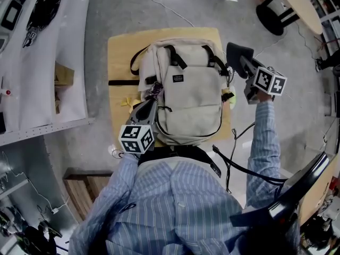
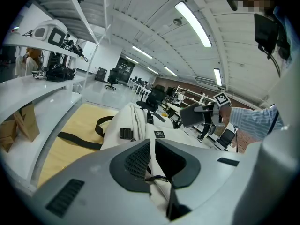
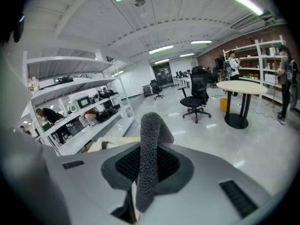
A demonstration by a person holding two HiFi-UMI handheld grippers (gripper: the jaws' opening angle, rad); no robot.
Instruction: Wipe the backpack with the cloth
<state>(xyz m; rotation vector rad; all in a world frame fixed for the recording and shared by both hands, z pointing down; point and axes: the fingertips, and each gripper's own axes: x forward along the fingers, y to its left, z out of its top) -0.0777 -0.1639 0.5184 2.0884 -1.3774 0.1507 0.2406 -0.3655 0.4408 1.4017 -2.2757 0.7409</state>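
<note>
The beige backpack (image 1: pixel 191 89) lies flat on the small wooden table (image 1: pixel 119 52), filling most of its top. A small black label (image 2: pixel 159 134) sits high on the front panel, its print too small to read. The left gripper (image 2: pixel 152 146) is at the pack's side by the table's left edge, jaws pinched narrow on the beige fabric and a thin black cord. The right gripper (image 3: pixel 145 158) hangs beyond the table's right edge, clamping a grey fuzzy cloth (image 3: pixel 150 139) that stands up between its jaws.
</note>
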